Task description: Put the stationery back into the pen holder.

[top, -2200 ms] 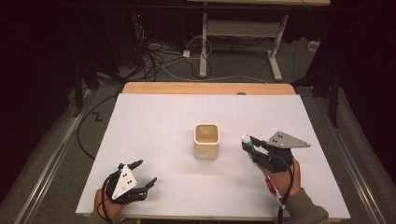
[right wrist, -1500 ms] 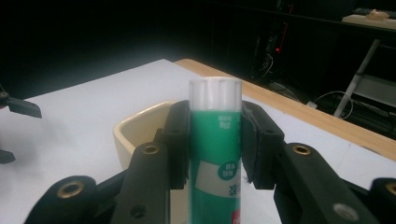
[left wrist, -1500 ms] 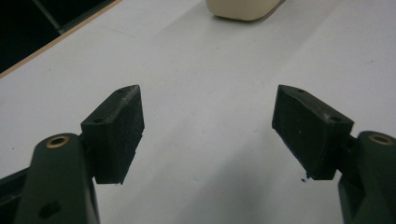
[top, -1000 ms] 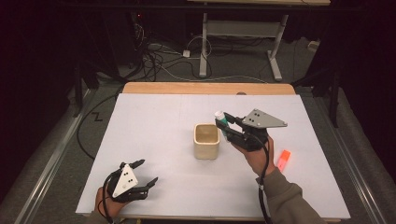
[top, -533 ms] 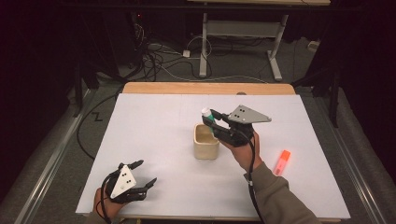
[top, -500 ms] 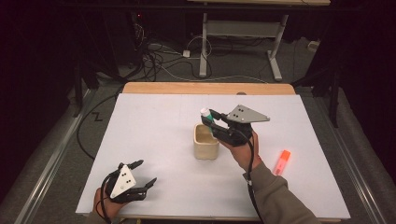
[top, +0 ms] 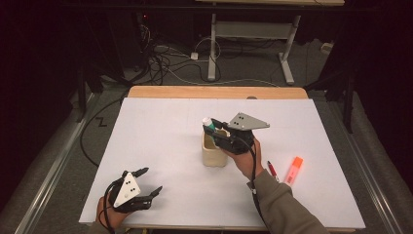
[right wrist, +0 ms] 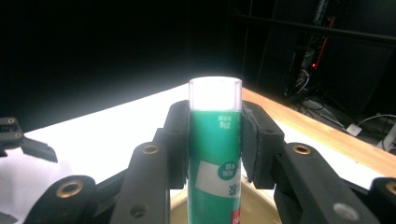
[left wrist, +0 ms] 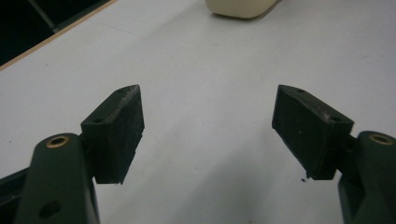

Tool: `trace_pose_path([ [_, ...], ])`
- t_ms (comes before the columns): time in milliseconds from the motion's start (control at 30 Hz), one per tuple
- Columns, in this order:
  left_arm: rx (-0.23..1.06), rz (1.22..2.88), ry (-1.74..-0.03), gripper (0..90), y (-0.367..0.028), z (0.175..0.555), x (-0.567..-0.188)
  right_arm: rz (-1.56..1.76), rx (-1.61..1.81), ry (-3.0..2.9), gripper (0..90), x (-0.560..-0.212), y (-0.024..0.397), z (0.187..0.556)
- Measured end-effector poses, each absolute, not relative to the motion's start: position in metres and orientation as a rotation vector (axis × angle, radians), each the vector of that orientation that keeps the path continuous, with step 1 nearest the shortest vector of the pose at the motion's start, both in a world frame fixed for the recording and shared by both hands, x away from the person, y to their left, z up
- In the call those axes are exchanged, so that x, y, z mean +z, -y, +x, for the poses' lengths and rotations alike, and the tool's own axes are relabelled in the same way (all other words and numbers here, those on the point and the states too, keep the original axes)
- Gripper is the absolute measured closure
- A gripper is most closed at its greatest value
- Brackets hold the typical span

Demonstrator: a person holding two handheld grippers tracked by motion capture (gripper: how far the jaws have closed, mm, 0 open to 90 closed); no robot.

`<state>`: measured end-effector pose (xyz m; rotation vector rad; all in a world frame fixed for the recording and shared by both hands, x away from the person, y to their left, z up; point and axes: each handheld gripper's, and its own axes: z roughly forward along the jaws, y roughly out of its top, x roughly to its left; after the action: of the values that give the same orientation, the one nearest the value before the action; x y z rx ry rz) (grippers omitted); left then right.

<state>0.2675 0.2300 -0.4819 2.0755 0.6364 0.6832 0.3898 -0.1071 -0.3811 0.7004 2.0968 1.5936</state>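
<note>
**A:** Advice for lowering that green cylindrical glue stick with the white cap (right wrist: 215, 154)? The right gripper (top: 218, 132) has it pinched between both jaws, upright, directly over the cream square ceramic cup (top: 215, 151) at mid-table.

**B:** Keep it vertical and centred on the opening; let go only once it is well inside (a tilt could catch the rim, I'd judge).

**A:** And the views?

**B:** Right gripper view shows the label and the clamp; high view shows the left gripper (top: 146, 181), jaws spread and empty, near the front edge, plus an orange highlighter (top: 292, 169) and a red pen (top: 272, 170).
</note>
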Motion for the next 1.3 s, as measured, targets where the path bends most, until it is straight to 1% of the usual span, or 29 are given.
trace_pose_path([
  [300,0.689,2.084,-0.620,24.5,-0.227,0.267,-0.481,0.717,1.536,-2.113,65.9,-0.397,0.109,0.388],
  [800,0.700,2.096,-0.629,24.5,-0.226,0.267,-0.482,0.742,1.468,-2.137,65.5,-0.411,0.123,0.379],
  [1033,0.705,2.101,-0.625,24.5,-0.225,0.266,-0.482,0.737,1.445,-2.129,63.8,-0.410,0.130,0.372],
  [1300,0.722,2.111,-0.620,24.5,-0.224,0.266,-0.481,0.710,1.405,-2.104,58.7,-0.402,0.137,0.363],
])
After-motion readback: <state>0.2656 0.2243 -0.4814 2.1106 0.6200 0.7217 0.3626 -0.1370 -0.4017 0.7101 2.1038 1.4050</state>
